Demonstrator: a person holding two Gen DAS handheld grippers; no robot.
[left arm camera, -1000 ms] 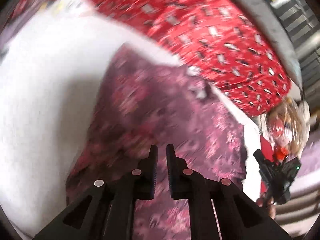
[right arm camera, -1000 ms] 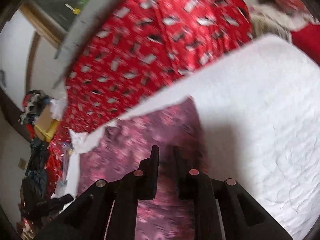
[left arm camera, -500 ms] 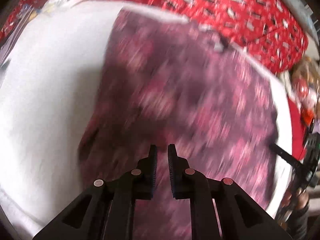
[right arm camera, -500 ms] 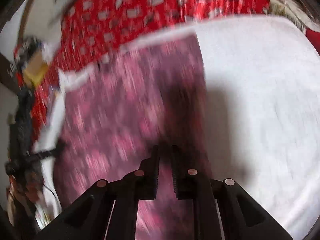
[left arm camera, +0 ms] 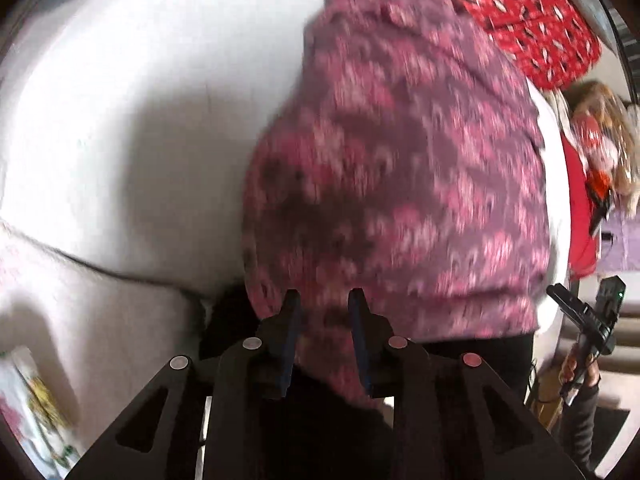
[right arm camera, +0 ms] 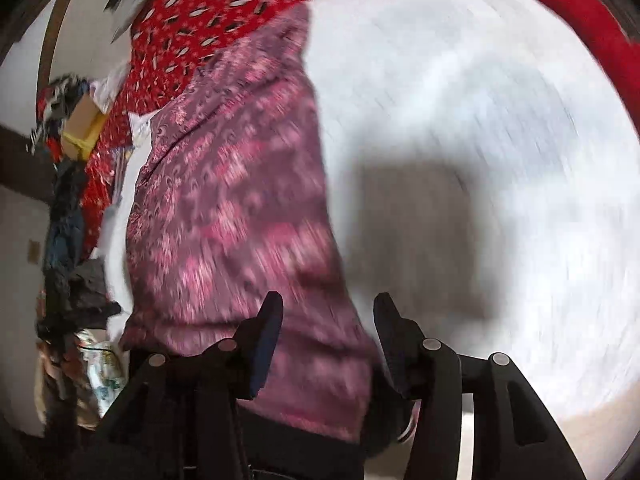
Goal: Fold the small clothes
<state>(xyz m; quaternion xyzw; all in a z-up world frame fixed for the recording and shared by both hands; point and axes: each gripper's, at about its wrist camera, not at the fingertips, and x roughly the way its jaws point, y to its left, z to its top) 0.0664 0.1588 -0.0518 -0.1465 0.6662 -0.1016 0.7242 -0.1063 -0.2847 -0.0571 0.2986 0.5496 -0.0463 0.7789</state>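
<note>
1 purple floral garment [left arm camera: 400, 168], 2 claws [left arm camera: 323, 312] [right arm camera: 328, 320].

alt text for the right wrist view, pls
The open right gripper hangs over the near edge of a purple-pink patterned garment spread on a white surface. Red patterned fabric lies beyond; the picture is motion-blurred.

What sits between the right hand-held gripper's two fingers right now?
The near edge of the purple-pink patterned cloth lies between the fingers of the open right hand-held gripper, over the white bedcover; the right wrist view shows it.

Red patterned cloth [right arm camera: 208, 4] (cardboard box [right arm camera: 82, 122] beside).
</note>
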